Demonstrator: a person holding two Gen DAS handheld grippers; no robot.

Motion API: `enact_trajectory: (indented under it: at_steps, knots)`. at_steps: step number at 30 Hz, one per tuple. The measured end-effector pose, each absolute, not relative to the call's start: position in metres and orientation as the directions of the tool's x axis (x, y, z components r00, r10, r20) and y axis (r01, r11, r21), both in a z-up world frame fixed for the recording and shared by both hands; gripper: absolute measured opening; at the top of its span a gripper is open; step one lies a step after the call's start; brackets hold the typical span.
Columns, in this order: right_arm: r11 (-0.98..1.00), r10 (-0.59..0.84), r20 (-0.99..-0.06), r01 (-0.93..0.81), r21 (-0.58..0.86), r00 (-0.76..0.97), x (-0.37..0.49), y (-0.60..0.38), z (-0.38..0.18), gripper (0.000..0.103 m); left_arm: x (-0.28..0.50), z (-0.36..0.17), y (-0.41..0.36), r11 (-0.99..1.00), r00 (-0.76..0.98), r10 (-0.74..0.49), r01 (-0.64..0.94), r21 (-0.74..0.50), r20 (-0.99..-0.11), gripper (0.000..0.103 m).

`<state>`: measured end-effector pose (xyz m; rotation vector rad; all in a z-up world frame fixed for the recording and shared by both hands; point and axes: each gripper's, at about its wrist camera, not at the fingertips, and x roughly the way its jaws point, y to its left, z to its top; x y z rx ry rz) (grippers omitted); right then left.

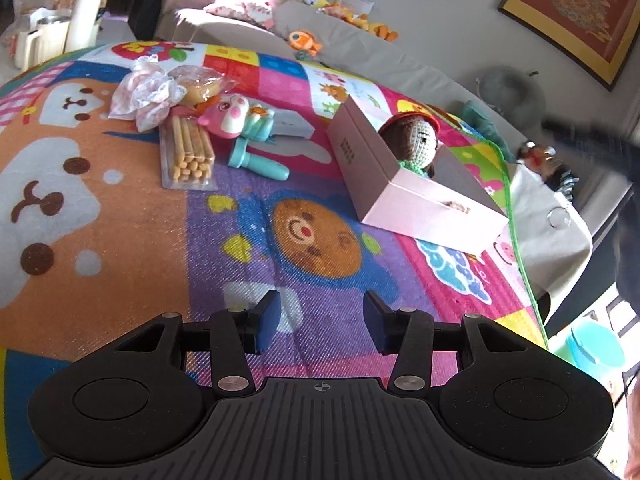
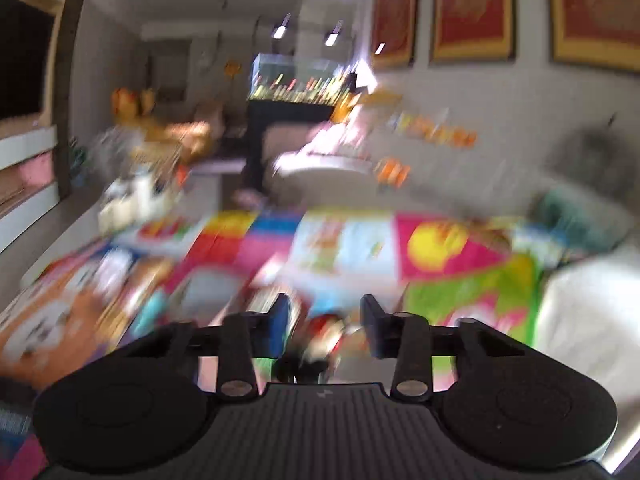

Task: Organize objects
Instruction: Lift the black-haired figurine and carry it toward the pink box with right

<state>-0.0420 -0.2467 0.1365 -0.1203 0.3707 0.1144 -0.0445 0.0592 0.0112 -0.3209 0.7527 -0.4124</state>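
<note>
**Toys on a play mat, one small toy between the right jaws**

Colourful play mat (image 1: 132,216) is covering the whole surface, its cartoon animals showing under both grippers. Nearest, the left gripper (image 1: 320,322) is hovering above the mat with its jaws spread and nothing between them. Further on, a pink box (image 1: 416,196) is lying open on the mat with a crochet doll (image 1: 414,140) sitting inside it. To its left, a teal toy (image 1: 256,160) and a pack of biscuit sticks (image 1: 188,156) are lying side by side, with a pink plush (image 1: 230,116) and a crumpled cloth (image 1: 144,94) just behind them. Beyond the mat, a grey sofa (image 1: 360,48) is holding more soft toys.

Heavy blur is smearing the right wrist view. The right gripper (image 2: 324,326) is showing a small red and white toy (image 2: 326,334) between its narrowed jaws; whether the pads are pressing it, I cannot tell.
</note>
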Motion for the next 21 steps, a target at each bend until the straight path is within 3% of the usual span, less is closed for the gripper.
enact_trajectory:
  at_steps: [1, 2, 3, 5, 13, 17, 21]
  knots:
    - [0.989, 0.082, -0.354, -0.120, -0.085, 0.932, -0.033, -0.250, 0.143, 0.055, -0.045, 0.011, 0.060, 0.874, 0.660, -0.466, 0.241, -0.421, -0.590, 0.050]
    - [0.992, 0.079, -0.343, -0.106, -0.061, 0.936, -0.024, -0.255, 0.148, 0.077, -0.046, 0.012, 0.061, 0.876, 0.664, -0.462, 0.237, -0.420, -0.588, 0.050]
    - [0.995, 0.070, -0.325, -0.089, -0.044, 0.943, -0.020, -0.258, 0.149, 0.086, -0.046, 0.012, 0.063, 0.877, 0.669, -0.457, 0.233, -0.420, -0.586, 0.050]
    - [0.997, 0.058, -0.318, -0.074, -0.038, 0.946, -0.017, -0.257, 0.142, 0.086, -0.045, 0.013, 0.068, 0.881, 0.679, -0.447, 0.220, -0.419, -0.583, 0.050]
    - [0.985, 0.107, -0.449, -0.157, -0.076, 0.887, -0.044, -0.233, 0.065, 0.086, -0.028, 0.018, 0.093, 0.892, 0.728, -0.380, 0.124, -0.435, -0.571, 0.050]
    - [0.980, 0.121, -0.561, -0.189, -0.064, 0.819, -0.051, -0.233, 0.037, 0.086, -0.026, 0.020, 0.095, 0.881, 0.734, -0.389, 0.119, -0.458, -0.557, 0.050]
    - [0.982, 0.052, -0.614, -0.151, -0.111, 0.788, -0.048, -0.239, 0.020, 0.086, -0.027, 0.020, 0.083, 0.873, 0.709, -0.430, 0.168, -0.459, -0.559, 0.050]
